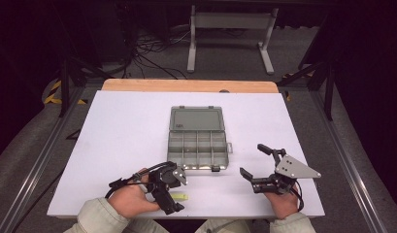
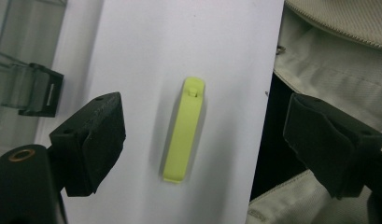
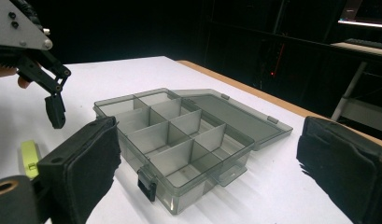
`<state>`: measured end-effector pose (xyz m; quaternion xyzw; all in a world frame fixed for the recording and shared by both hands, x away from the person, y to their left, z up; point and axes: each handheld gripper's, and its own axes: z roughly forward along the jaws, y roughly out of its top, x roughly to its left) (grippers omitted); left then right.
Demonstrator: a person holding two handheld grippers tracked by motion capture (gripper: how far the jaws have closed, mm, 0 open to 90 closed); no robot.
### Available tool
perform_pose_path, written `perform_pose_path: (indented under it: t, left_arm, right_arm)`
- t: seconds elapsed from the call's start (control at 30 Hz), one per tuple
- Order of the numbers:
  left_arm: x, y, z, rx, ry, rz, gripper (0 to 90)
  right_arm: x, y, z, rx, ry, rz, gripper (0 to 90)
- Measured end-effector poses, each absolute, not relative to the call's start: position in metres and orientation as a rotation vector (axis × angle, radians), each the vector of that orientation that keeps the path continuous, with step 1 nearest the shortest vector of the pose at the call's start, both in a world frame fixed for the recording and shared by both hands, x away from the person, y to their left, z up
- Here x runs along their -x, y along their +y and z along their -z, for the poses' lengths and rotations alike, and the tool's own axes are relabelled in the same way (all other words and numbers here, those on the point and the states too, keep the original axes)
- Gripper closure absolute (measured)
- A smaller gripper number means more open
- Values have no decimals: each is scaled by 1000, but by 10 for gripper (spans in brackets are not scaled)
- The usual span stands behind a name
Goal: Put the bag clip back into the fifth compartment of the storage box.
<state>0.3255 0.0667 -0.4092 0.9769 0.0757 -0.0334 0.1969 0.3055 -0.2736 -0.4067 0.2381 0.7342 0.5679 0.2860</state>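
Note:
A small yellow-green plastic clip (image 2: pixel 184 135) lies flat on the white table near its front edge. My left gripper (image 2: pixel 209 140) hovers over it, open, with one jaw on each side of the clip and not touching it. From above, the left gripper (image 1: pixel 178 193) points right with the clip (image 1: pixel 180 196) between its jaws. A clear grey compartment box (image 1: pixel 198 145) lies with its lid folded back at the table's middle. My right gripper (image 1: pixel 253 160) stands open to the right of the box, holding nothing. It faces the box (image 3: pixel 179 135), past which the clip (image 3: pixel 29 158) shows.
The white table top (image 1: pixel 118 136) lies on a wooden board (image 1: pixel 186 85). The box's black latch (image 2: pixel 39 91) sits close to the left gripper. A light jacket sleeve (image 2: pixel 328 56) hangs over the table's front edge. A metal stand (image 1: pixel 230 34) and cables sit on the floor beyond.

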Motion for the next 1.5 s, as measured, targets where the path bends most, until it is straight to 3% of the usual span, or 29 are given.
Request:
perform_pose_path:
  t: [0.17,0.43,0.63,0.8,1.5]
  left_arm:
    - [-325,63,414,-2759,187,98,171]
    - [-327,61,421,-2797,192,74,336]
    - [-328,60,425,-2823,199,27,520]
    - [-327,61,423,-2829,189,-2,770]
    - [-326,80,385,-2652,242,-1,779]
  right_arm:
    - [-305,-274,407,-635,1962,-1521,61]
    - [-306,-273,407,-630,1968,-1518,63]
    - [-306,-273,407,-629,1971,-1516,64]
    - [-305,-273,407,-628,1971,-1518,65]
    - [-306,-273,408,-633,1973,-1523,65]
